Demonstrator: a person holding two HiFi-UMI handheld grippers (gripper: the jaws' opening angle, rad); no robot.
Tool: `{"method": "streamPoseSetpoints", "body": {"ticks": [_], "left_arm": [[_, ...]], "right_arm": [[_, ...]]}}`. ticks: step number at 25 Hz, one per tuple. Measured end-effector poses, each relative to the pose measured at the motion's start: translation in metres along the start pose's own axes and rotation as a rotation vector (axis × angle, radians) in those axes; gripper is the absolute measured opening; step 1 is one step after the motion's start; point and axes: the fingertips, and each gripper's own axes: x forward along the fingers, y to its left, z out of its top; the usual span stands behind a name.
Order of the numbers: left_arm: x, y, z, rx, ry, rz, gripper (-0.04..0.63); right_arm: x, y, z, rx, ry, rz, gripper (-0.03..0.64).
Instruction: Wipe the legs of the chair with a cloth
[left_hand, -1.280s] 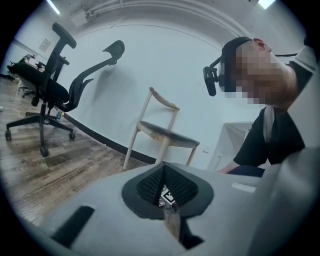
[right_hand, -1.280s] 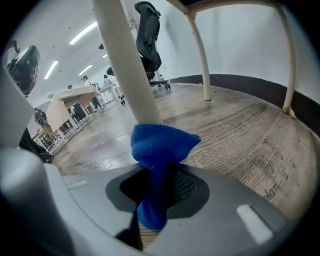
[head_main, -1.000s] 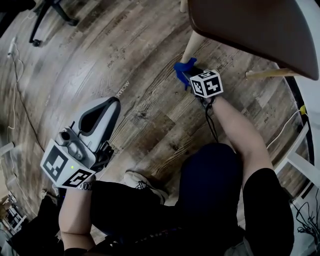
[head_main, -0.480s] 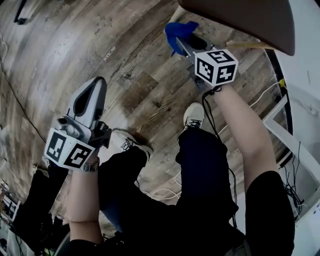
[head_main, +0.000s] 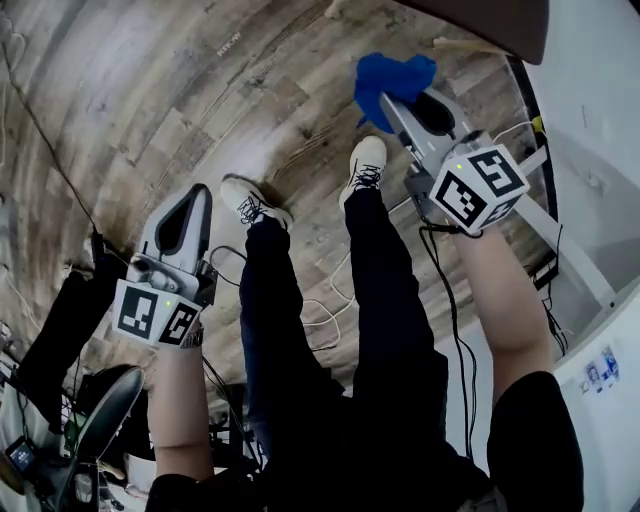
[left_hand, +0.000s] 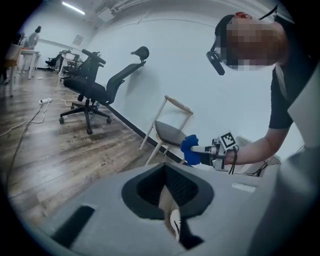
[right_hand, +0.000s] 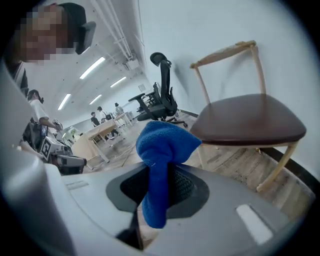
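The right tool (head_main: 398, 100) is clamped on the blue cloth (right_hand: 164, 142), with a fat wad bunched past its tips so that soft fabric, not plastic, would meet the wood. The chair (right_hand: 248, 120) stands just ahead by the wall, and the cloth looks clear of its pale legs (right_hand: 277, 167) right now. The left tool (head_main: 196, 195) hangs low over the floor (head_main: 150, 90), jaws together on nothing, well out of the way.

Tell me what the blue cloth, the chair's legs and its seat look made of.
Blue cloth: soft fleece or microfibre, going by its fuzzy nap.
Slim pale chair legs: probably unpainted wood, matte.
Dark brown chair seat: smooth, slight sheen; lacquered wood or plastic, unclear.
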Motion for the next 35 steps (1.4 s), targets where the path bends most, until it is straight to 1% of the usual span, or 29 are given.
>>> {"method": "streamPoseSetpoints", "body": {"ticks": [4, 6, 8, 11, 13, 15, 18, 20, 22, 24, 27, 31, 35], "left_arm": [[-0.04, -0.042, 0.021, 0.01, 0.025, -0.007, 0.005], [-0.054, -0.063, 0.043, 0.013, 0.013, -0.019, 0.005], [-0.065, -0.085, 0.069, 0.024, -0.008, -0.052, 0.005], [-0.087, -0.127, 0.108, 0.07, -0.014, -0.129, 0.005], [-0.103, -0.152, 0.137, 0.115, -0.021, -0.189, 0.005], [-0.122, -0.176, 0.164, 0.158, -0.027, -0.252, 0.005], [-0.164, -0.216, 0.186, 0.183, -0.02, -0.346, 0.005], [-0.186, -0.236, 0.193, 0.208, -0.007, -0.405, 0.005], [-0.201, -0.25, 0.196, 0.239, 0.017, -0.441, 0.005], [-0.214, -0.261, 0.199, 0.239, 0.034, -0.458, 0.003], [-0.23, -0.286, 0.207, 0.226, 0.024, -0.496, 0.003], [-0.252, -0.322, 0.218, 0.235, -0.012, -0.505, 0.005], [-0.272, -0.372, 0.194, 0.203, -0.054, -0.492, 0.005]], "right_arm": [[-0.06, 0.054, 0.042, 0.008, -0.047, 0.021, 0.087], [-0.086, 0.081, 0.065, 0.018, -0.068, 0.028, 0.087], [-0.107, 0.109, 0.087, 0.031, -0.092, 0.04, 0.087], [-0.141, 0.16, 0.115, 0.071, -0.111, 0.065, 0.087], [-0.161, 0.193, 0.134, 0.083, -0.141, 0.072, 0.087], [-0.181, 0.227, 0.152, 0.092, -0.184, 0.064, 0.087], [-0.223, 0.278, 0.168, 0.133, -0.254, 0.037, 0.087], [-0.25, 0.304, 0.175, 0.153, -0.315, 0.01, 0.087], [-0.274, 0.325, 0.179, 0.166, -0.362, -0.019, 0.087], [-0.297, 0.341, 0.178, 0.168, -0.39, -0.044, 0.087], [-0.333, 0.36, 0.176, 0.152, -0.419, -0.075, 0.087], [-0.375, 0.379, 0.172, 0.132, -0.439, -0.064, 0.087], [-0.427, 0.39, 0.145, 0.085, -0.434, -0.035, 0.087]]}}
